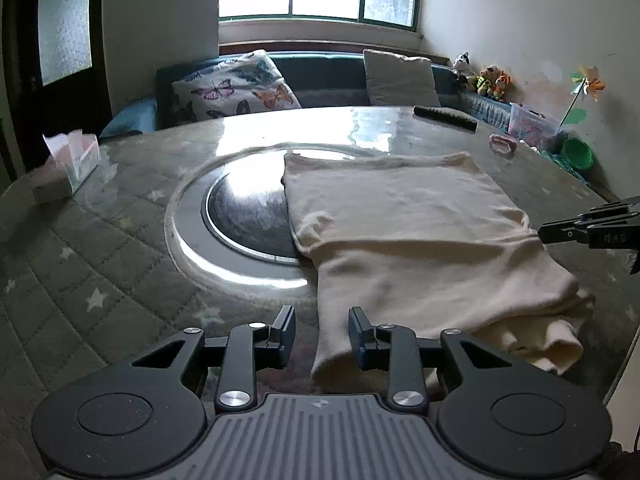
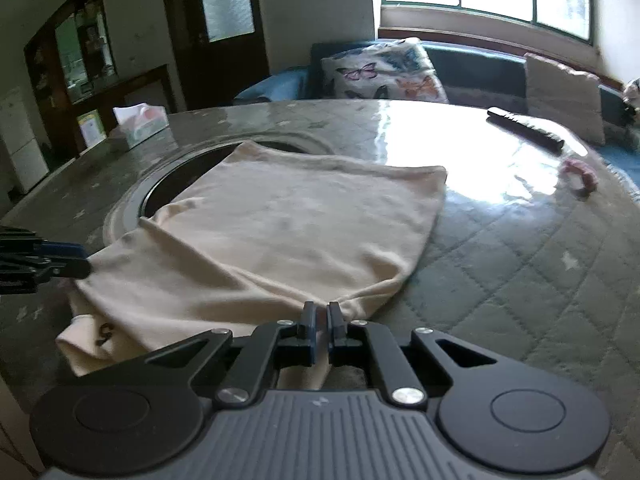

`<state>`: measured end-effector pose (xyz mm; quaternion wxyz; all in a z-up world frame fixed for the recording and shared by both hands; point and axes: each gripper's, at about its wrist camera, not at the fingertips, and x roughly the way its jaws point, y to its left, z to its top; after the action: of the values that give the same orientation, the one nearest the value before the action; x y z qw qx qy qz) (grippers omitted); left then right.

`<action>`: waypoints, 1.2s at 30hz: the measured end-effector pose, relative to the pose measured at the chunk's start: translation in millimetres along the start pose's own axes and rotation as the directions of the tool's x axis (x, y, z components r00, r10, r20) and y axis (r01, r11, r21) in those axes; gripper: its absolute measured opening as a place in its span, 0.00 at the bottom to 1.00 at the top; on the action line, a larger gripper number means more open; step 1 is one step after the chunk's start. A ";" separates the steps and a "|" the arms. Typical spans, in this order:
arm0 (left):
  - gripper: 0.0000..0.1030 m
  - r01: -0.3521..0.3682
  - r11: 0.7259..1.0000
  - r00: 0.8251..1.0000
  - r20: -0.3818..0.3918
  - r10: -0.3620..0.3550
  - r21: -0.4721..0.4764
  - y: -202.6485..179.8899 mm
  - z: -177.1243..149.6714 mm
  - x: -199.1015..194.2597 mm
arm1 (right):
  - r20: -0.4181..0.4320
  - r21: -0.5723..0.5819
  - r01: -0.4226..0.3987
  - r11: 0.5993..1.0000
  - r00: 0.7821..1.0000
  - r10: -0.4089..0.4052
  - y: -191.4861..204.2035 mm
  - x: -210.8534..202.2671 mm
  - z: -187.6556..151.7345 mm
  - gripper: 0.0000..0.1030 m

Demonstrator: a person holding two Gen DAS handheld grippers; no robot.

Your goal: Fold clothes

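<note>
**Cream garment half-folded on the quilted table**

Left gripper (image 1: 322,330) hangs low over the near table edge with its jaws spread wide; the near left hem of the cream garment (image 1: 404,220) lies between the two fingers, which do not close on it. Farther left on the table (image 1: 100,248), a tissue box (image 1: 70,164) sits near the rim. A round glass inset (image 1: 240,216) shows in the tabletop, and the garment's left side overlaps it. The garment lies flat with one layer folded over, its bunched lower end toward the near right edge. Right gripper (image 2: 322,312) has its jaws nearly together, pinching a puckered bit of the garment's near edge. Beyond the cloth, a dark remote (image 2: 524,128) and a pink hair tie (image 2: 580,176) rest on the far right of the table. A butterfly cushion (image 1: 236,88) leans on the sofa behind.
</note>
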<state>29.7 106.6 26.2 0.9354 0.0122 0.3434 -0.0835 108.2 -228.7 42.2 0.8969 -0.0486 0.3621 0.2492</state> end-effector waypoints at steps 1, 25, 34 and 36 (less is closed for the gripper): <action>0.31 0.002 1.000 1.000 0.009 -0.002 0.007 -1.2 3.0 -1.2 | 0.007 -0.005 -0.005 1.000 1.000 0.005 -0.6 -4.5 1.3 0.07; 0.30 0.063 0.996 0.998 -0.028 -0.061 0.062 -28.4 33.7 57.0 | -0.049 -0.120 -0.136 0.983 0.990 0.131 29.9 -0.3 -1.5 0.16; 0.31 0.080 0.970 0.997 -0.016 -0.079 0.230 -32.9 13.0 9.1 | -0.053 -0.121 -0.143 0.982 0.989 0.138 23.9 -2.4 -1.6 0.18; 0.34 0.089 0.953 0.996 -0.018 -0.087 0.289 -36.5 2.6 -4.7 | -0.057 -0.149 -0.160 0.976 0.987 0.153 29.0 -7.7 -4.0 0.22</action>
<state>21.8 71.1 32.5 0.9180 0.1339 0.3302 -0.1744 87.0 -207.7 47.2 0.8597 -0.0943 0.3649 0.3449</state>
